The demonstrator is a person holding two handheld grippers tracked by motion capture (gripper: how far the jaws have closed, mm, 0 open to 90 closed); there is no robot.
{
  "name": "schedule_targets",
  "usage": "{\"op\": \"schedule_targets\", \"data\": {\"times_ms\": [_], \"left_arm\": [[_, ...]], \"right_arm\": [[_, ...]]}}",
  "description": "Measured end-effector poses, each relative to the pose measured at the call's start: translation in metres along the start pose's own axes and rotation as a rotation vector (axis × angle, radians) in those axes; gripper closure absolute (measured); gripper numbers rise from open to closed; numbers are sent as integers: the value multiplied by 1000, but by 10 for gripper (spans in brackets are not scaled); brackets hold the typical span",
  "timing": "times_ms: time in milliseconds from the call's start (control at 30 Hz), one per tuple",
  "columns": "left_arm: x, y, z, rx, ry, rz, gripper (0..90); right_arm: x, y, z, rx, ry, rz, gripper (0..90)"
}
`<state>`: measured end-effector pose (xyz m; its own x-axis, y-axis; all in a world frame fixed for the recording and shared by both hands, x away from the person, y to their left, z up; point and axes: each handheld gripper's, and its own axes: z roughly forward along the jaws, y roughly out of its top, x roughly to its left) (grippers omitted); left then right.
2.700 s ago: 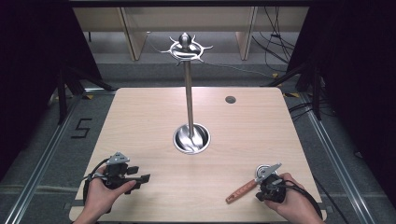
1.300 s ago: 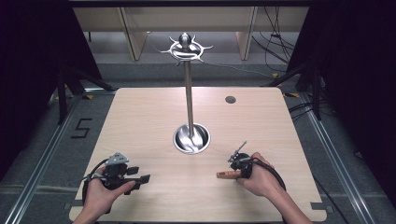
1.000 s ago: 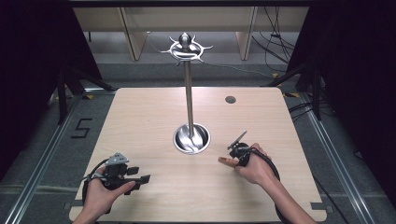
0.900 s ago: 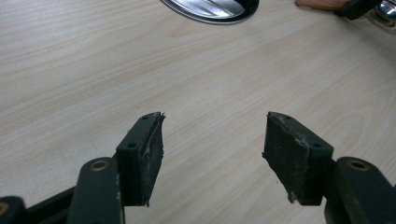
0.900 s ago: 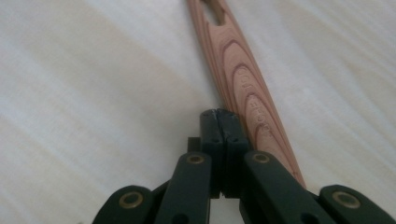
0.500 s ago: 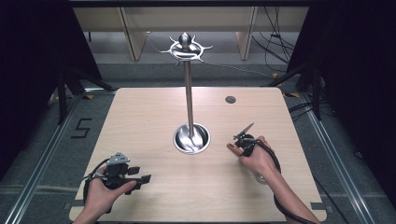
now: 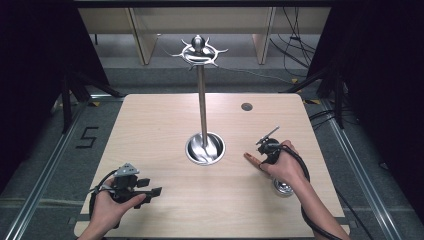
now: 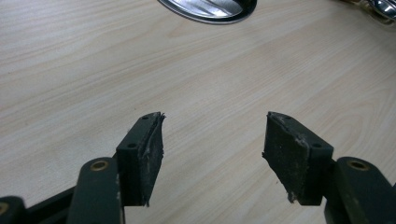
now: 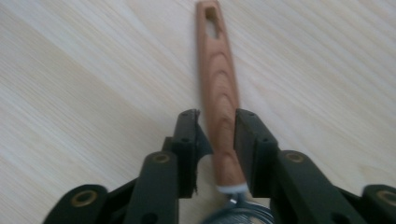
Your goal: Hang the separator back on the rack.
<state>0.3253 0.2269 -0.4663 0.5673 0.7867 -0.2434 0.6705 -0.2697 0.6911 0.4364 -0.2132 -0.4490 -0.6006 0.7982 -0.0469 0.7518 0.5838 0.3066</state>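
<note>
Wooden-handled utensil (image 7: 249, 157): in the high view we find it lying on the table (image 7: 165, 125) to the right of the stand's round base (image 7: 205, 148), handle tip pointing toward that base and metal head close to the person's right forearm. Compared with the earlier high views, it has travelled from the front right corner to this spot, carried by the right gripper (image 7: 264, 150), whose jaws have just been opening with the handle between them. We judge this to be a set-down, most likely so that the handle can be regripped before it is hung on the hooked crown (image 7: 199, 50) of the stand. The left gripper (image 7: 150, 186) rests at the front left, well apart from the work. In the left gripper view, the left gripper (image 8: 212, 140) stands wide open with nothing but bare wood between its pads, and the edge of the base (image 8: 208, 7) appears at the top. In the right gripper view, the right gripper (image 9: 217, 126) straddles the handle (image 9: 217, 70); a gap shows at one pad, so we read it as released, not clamped. The slotted end points away from the jaws. The table is pale wood grain with a dark grommet (image 7: 246, 106) at the back; dark curtains, cables and a floor marking "5" (image 7: 86, 137) surround it.
</note>
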Motion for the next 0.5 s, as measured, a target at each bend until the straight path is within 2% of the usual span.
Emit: {"op": "schedule_targets", "data": {"times_ms": [33,67,100,200,233,300,333,400,433,500], "left_arm": [[0,0,0,2,13,1,370],[1,0,1,1,6,-5,370],[1,0,1,-1,7,-5,370],[1,0,1,0,9,-1,370],[1,0,1,3,7,-4,369],[0,-1,0,7,8,0,369],[0,-1,1,7,12,0,369],[1,-2,0,7,16,4,369],[1,-2,0,1,12,-6,369],[1,-2,-1,-2,11,-6,369]], "right_arm": [[-1,0,-2,17,0,20,683],[-5,-1,-2,20,-9,7,662],[-11,-1,1,46,-1,-6,625],[-13,-1,3,71,8,-23,597],[-14,-1,5,84,5,-43,585],[-14,-1,6,78,2,-50,578],[-14,-1,6,106,8,-66,562],[-14,-1,7,103,13,-67,558],[-14,-1,7,108,16,-72,553],[-14,-1,8,117,9,-98,549]]}}
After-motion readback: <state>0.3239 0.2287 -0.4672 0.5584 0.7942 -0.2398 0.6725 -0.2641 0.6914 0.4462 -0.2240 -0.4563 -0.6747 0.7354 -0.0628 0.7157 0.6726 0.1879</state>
